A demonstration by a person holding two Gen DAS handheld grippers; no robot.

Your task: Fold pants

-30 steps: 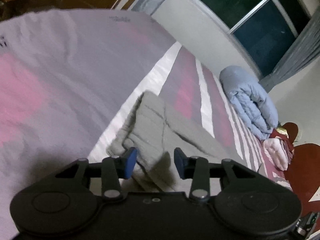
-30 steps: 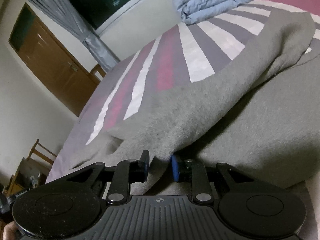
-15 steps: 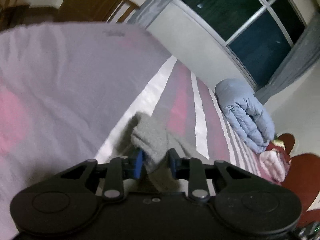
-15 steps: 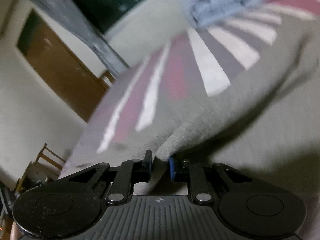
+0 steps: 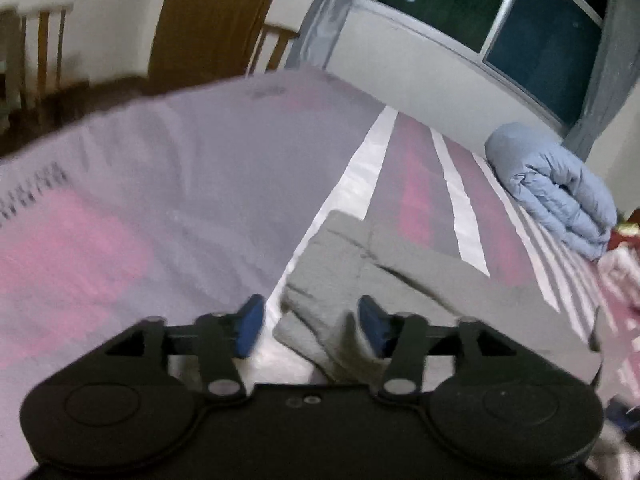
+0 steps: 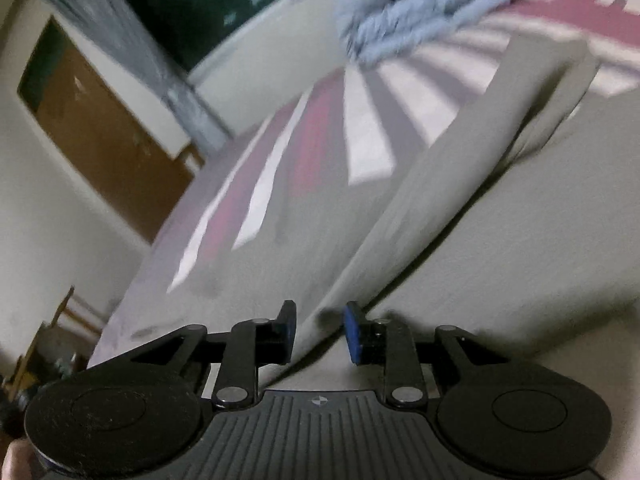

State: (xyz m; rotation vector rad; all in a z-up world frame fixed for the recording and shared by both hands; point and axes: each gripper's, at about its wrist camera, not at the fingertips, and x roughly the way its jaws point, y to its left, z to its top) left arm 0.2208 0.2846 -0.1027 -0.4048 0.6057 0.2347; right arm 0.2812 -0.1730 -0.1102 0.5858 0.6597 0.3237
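Pants, grey, lie folded on the striped bed, legs stacked one over the other, cuff ends toward the left gripper, near the white stripe of the cover.

Left gripper: held low over the bed, pointing along the pants toward the window wall. Jaws spread wide, released; blue pads stand well apart. A lip of grey cloth rises between them and lies against the right-hand pad, but nothing is pinched.

Right gripper: held low and tilted, pointing across the pants toward the door side. Jaws parted, released; one pad shows blue. A raised fold of cloth runs from the gap between the fingers up and away to the right; whether it touches either pad cannot be told, as the view is blurred.

Quilt, pale blue, rolled, lies at the far edge of the bed below the window. Pink bedding lies just beside it.

Door, brown wood, stands in the wall beyond the bed. Curtain, grey, hangs between door and window. Chair, wooden, stands by the curtain, partly hidden by the bed.
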